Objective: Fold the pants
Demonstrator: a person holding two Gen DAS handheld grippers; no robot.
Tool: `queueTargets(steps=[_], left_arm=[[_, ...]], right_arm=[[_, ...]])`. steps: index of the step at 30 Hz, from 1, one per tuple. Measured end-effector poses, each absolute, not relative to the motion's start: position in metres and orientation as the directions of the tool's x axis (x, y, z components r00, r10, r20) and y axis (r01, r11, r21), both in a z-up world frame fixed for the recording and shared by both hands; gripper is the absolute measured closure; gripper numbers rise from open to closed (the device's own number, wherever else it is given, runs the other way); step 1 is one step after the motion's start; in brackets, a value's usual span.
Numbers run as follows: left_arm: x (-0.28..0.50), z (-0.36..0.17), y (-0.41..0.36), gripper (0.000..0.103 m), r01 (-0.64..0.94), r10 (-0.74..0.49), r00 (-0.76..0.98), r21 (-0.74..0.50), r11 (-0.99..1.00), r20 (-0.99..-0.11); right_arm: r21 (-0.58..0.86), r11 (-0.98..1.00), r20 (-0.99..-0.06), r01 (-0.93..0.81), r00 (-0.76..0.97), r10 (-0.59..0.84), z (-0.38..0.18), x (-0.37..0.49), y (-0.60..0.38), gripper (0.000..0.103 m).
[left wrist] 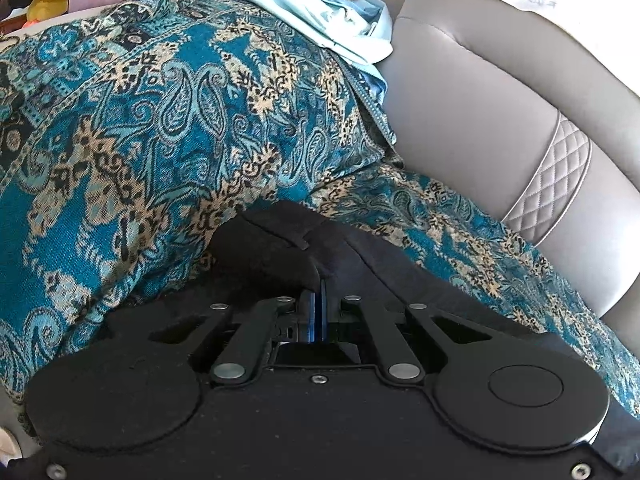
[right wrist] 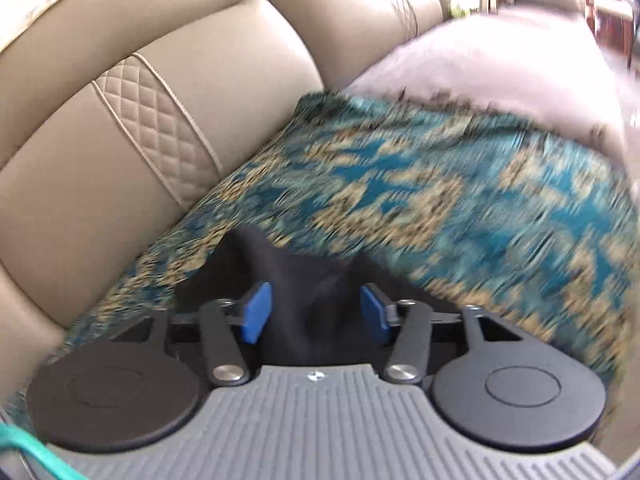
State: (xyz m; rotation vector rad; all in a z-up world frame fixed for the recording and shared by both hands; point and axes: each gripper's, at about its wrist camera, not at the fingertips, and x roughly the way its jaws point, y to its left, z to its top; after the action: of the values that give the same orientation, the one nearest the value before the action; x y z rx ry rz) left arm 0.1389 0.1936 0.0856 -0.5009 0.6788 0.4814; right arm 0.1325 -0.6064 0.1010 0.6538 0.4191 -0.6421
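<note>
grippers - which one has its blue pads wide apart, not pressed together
The right gripper: its blue pads stand apart with the black pants loose between them. The left gripper has its pads pressed together.

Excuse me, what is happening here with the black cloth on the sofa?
A person is folding black pants on a sofa covered by a blue patterned throw, with a gripper in each hand. The left gripper is shut on a fold of the pants. The right gripper stands open, with the black cloth between its blue pads but not pinched. The fold is not finished.
</note>
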Motion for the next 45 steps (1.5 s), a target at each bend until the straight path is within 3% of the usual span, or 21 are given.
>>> queueTargets(steps=[3, 7, 14, 15, 16, 17, 19, 22, 25, 30, 32, 34, 42, 45], left_arm=[[0.139, 0.083, 0.191, 0.099, -0.574, 0.263, 0.672, -0.263, 0.775, -0.693], [0.143, 0.081, 0.188, 0.099, -0.582, 0.277, 0.660, -0.242, 0.776, -0.699], [0.146, 0.079, 0.191, 0.099, -0.585, 0.284, 0.648, -0.223, 0.780, -0.707], [0.146, 0.079, 0.191, 0.099, -0.584, 0.284, 0.648, -0.221, 0.781, -0.707], [0.146, 0.079, 0.192, 0.099, -0.584, 0.285, 0.647, -0.219, 0.782, -0.707], [0.147, 0.079, 0.193, 0.099, -0.583, 0.284, 0.647, -0.219, 0.782, -0.707], [0.149, 0.079, 0.193, 0.099, -0.584, 0.285, 0.647, -0.219, 0.782, -0.707], [0.154, 0.082, 0.198, 0.099, -0.587, 0.275, 0.647, -0.234, 0.775, -0.711], [0.161, 0.093, 0.203, 0.099, -0.586, 0.265, 0.661, -0.263, 0.766, -0.702], [0.168, 0.127, 0.206, 0.099, -0.555, 0.265, 0.712, -0.291, 0.779, -0.650], [0.166, 0.137, 0.206, 0.099, -0.536, 0.262, 0.734, -0.298, 0.790, -0.626], [0.163, 0.139, 0.205, 0.099, -0.520, 0.253, 0.739, -0.290, 0.803, -0.624], [0.141, 0.113, 0.201, 0.099, -0.542, 0.210, 0.682, -0.291, 0.788, -0.701], [0.136, 0.105, 0.200, 0.099, -0.556, 0.229, 0.659, -0.259, 0.790, -0.716]], right_arm=[[0.324, 0.692, -0.510, 0.645, 0.735, -0.447, 0.114, 0.136, -0.600, 0.028], [0.214, 0.834, -0.503, 0.508, 0.790, -0.352, 0.122, 0.160, -0.568, 0.028], [0.111, 0.895, -0.619, 0.433, 0.734, -0.279, 0.099, 0.227, -0.533, 0.026], [0.113, 0.884, -0.636, 0.453, 0.717, -0.286, 0.093, 0.233, -0.533, 0.029], [0.111, 0.872, -0.633, 0.477, 0.710, -0.308, 0.089, 0.235, -0.533, 0.055], [0.095, 0.860, -0.611, 0.502, 0.711, -0.348, 0.087, 0.236, -0.533, 0.096], [0.081, 0.819, -0.613, 0.569, 0.676, -0.409, 0.090, 0.241, -0.538, 0.100], [0.207, 0.763, -0.625, 0.612, 0.683, -0.378, 0.099, 0.242, -0.557, 0.100], [0.372, 0.720, -0.546, 0.586, 0.766, -0.341, 0.131, 0.236, -0.573, 0.100], [0.604, 0.723, -0.209, 0.335, 0.942, -0.262, 0.206, 0.185, -0.583, 0.100], [0.629, 0.713, -0.171, 0.310, 0.950, -0.262, 0.216, 0.165, -0.592, 0.100], [0.641, 0.688, -0.205, 0.339, 0.940, -0.273, 0.203, 0.147, -0.604, 0.100], [0.627, 0.525, -0.508, 0.576, 0.813, -0.285, 0.086, 0.094, -0.634, 0.100], [0.600, 0.502, -0.567, 0.623, 0.774, -0.283, 0.071, 0.081, -0.637, 0.100]])
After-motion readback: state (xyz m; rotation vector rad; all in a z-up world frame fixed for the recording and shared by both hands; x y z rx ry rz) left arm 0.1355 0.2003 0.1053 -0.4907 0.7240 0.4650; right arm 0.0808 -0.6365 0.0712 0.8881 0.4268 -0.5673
